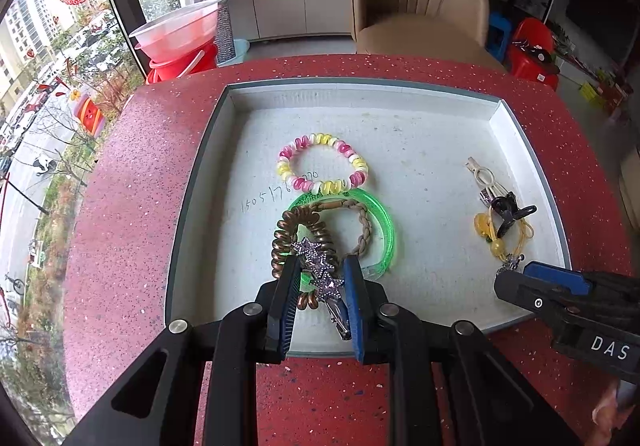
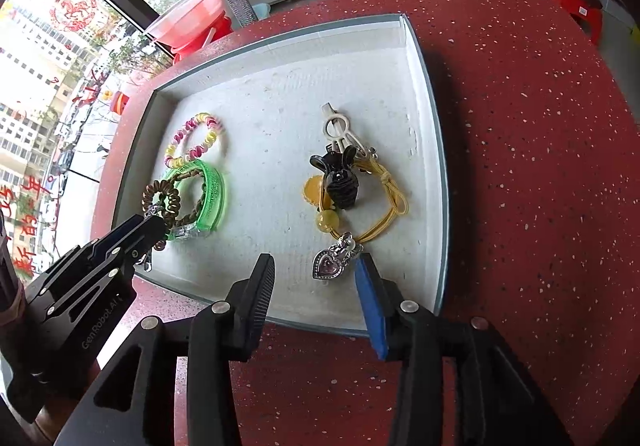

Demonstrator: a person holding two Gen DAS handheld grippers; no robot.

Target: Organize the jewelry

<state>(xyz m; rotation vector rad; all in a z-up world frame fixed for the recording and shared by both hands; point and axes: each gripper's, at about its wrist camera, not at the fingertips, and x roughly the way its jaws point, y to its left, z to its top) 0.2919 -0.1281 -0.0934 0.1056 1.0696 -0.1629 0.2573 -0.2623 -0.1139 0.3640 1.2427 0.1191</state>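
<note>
Tray point(image 1: 520, 133): shallow grey-rimmed box with a white floor, sitting on your red speckled table point(image 1: 132, 205).
Left gripper point(image 1: 322, 266): your jaws sit narrow on either side of the star hair clip point(image 1: 320, 270); whether the pads press it, I cannot tell.
Star hair clip: long axis runs almost along your fingers, tilted slightly; purple stars toward the tray's middle, bare metal tail point(image 1: 340, 322) toward you.
Under the clip: brown spiral hair tie point(image 1: 286, 236), green translucent bangle point(image 1: 386, 234) and a braided brown bracelet point(image 1: 364, 230), overlapping at the tray's near left.
Beyond them: pink-yellow-white spiral tie point(image 1: 322, 161), lying flat, touching the bangle's far edge.
Right gripper point(image 2: 316, 266): your jaws have just been opening and stand wide; the heart charm point(image 2: 325, 264) lies between the tips, with neither pad touching it.
Heart charm: point toward you, on the tray floor near the front rim.
Right group: yellow elastic with beads point(image 2: 390, 197), black claw clip point(image 2: 340, 181), white clip point(image 2: 340, 127) pointing away.
</note>
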